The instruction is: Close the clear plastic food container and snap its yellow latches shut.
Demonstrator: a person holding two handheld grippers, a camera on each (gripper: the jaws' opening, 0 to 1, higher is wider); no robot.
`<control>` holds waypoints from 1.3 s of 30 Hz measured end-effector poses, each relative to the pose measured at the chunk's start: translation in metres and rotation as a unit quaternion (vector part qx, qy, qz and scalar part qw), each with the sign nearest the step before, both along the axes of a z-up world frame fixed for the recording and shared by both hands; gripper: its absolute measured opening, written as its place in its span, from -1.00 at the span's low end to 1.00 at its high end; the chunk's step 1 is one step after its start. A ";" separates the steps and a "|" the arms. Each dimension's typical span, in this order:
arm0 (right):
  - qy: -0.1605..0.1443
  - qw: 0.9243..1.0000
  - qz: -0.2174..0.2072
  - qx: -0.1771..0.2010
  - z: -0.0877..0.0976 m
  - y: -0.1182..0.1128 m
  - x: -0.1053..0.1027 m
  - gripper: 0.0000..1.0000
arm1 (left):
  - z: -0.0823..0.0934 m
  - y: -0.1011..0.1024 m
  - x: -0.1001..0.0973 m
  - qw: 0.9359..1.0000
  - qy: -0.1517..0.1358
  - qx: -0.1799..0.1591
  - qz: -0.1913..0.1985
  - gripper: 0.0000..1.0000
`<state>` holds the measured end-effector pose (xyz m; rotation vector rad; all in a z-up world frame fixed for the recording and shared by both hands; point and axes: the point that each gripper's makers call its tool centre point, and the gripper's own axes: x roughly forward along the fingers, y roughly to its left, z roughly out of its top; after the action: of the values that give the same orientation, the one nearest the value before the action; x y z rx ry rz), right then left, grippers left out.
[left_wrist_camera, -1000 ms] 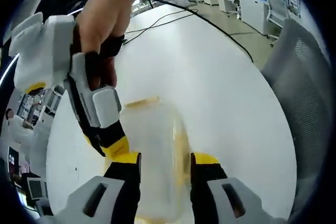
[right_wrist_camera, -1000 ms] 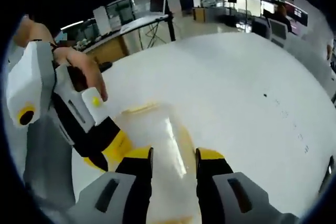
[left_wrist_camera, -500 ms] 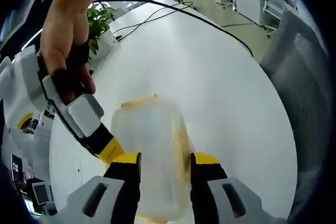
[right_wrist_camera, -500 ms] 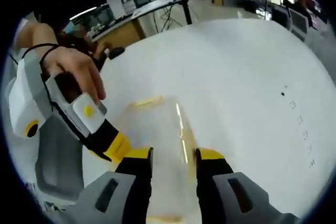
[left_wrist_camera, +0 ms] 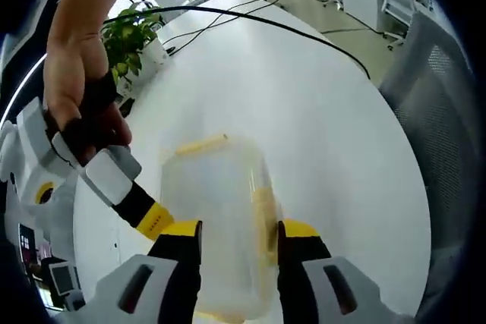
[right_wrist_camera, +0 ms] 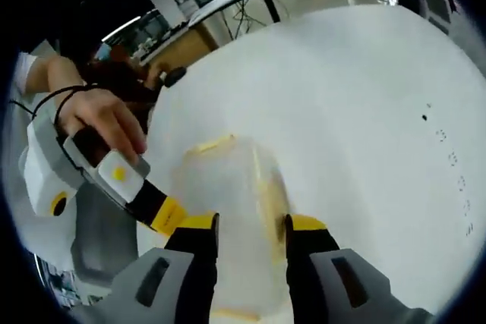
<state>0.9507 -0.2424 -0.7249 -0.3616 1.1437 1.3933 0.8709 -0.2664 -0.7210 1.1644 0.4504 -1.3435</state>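
Change: in the left gripper view the other gripper has drawn back off the container's top to its left edge.
Left gripper view: left gripper [left_wrist_camera: 239, 234] jaws closed on the clear container [left_wrist_camera: 216, 210], which sits on the white desk [left_wrist_camera: 319, 111]; right gripper [left_wrist_camera: 114, 180] beside it.
Right gripper view: right gripper [right_wrist_camera: 247, 229] jaws clamp the container; left gripper [right_wrist_camera: 129, 187] just left of it.

Bright overhead light is washing out the white table [left_wrist_camera: 304, 111] in both views, the fisheye is bending the edges, and the clear container [right_wrist_camera: 228, 187] is looking hazy.
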 end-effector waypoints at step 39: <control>0.044 0.999 -0.008 0.004 -0.001 0.000 -0.020 -0.44 | -0.006 -0.003 0.005 0.997 -0.073 0.005 0.035 -0.36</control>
<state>0.9312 -0.2427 -0.7260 -0.2875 1.2090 1.4106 0.8755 -0.2690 -0.7274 1.2360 0.3891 -1.1881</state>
